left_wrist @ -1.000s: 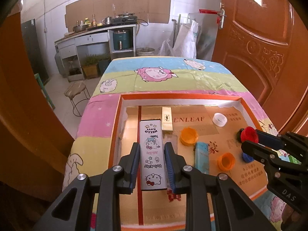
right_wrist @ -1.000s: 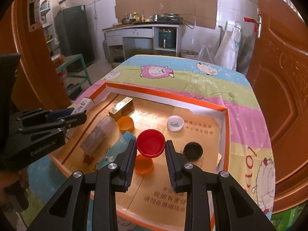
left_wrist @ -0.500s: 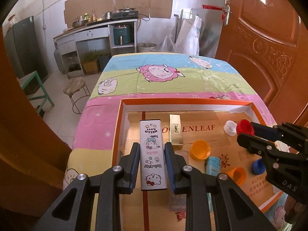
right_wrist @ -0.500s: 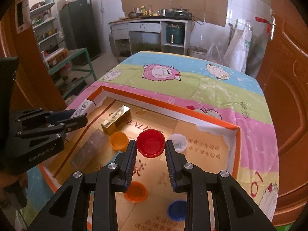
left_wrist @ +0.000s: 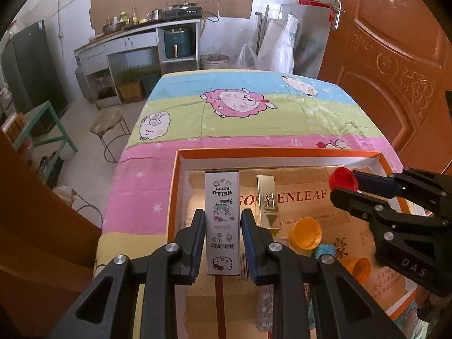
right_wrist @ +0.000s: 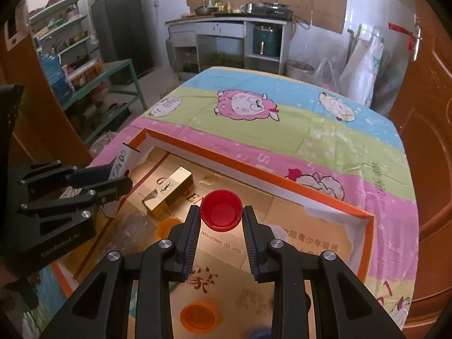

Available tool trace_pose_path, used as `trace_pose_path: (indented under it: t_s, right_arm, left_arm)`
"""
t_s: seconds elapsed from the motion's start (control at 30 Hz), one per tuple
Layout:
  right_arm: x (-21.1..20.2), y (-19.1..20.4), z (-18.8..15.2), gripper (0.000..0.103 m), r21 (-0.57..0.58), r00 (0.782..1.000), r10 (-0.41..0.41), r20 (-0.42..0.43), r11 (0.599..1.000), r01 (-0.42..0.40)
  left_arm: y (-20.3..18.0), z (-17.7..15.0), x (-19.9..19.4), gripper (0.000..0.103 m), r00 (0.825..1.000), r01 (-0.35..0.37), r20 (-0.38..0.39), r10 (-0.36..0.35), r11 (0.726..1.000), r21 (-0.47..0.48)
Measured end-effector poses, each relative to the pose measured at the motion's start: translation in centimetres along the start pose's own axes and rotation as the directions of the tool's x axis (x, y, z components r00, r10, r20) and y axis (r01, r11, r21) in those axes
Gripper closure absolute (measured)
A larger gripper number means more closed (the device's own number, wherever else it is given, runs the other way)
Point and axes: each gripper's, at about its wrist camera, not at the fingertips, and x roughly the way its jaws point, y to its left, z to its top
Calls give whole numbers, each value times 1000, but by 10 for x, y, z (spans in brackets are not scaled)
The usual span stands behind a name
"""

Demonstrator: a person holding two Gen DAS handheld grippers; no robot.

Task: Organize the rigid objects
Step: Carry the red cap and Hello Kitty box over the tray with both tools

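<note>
Two rigid, light items were clamped: the left hand-held gripper (left_wrist: 222, 241) grasped the Hello Kitty box (left_wrist: 222, 223) by its long sides, the right hand-held gripper (right_wrist: 221, 227) pinched the red cap (right_wrist: 221, 210) across its ribbed rim.

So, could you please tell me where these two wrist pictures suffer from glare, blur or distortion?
Left wrist view: fisheye bends the carved brown door, the corners go black, and sunlight glares off the gold rectangular box. Right wrist view: same curvature; the orange round cap at the bottom edge is blurred, while the red round cap between the fingers is sharp.
</note>
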Motion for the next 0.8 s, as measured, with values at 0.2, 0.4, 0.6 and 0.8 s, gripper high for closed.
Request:
trace_pose_path:
  t_s: [0.2, 0.4, 0.6, 0.8]
  right_arm:
    - [13, -4, 7, 72, 17, 1000, 17, -18, 1000, -17]
    - [29, -3, 8, 72, 10, 998, 23, -55, 1000, -23]
    - [40, -4, 7, 72, 11, 996, 18, -83, 1000, -17]
    - [45, -4, 6, 72, 10, 995, 12, -95, 1000, -11]
  left_arm:
    - [0, 2, 11, 77, 1000, -12, -27, 13, 1000, 15]
    - [-2, 1, 23, 77, 998, -10, -54, 12, 1000, 23]
    - [-2, 0, 32, 77, 997, -7, -76, 9, 1000, 26]
    - [-2, 0, 34, 76, 997, -4, -71, 5, 1000, 20]
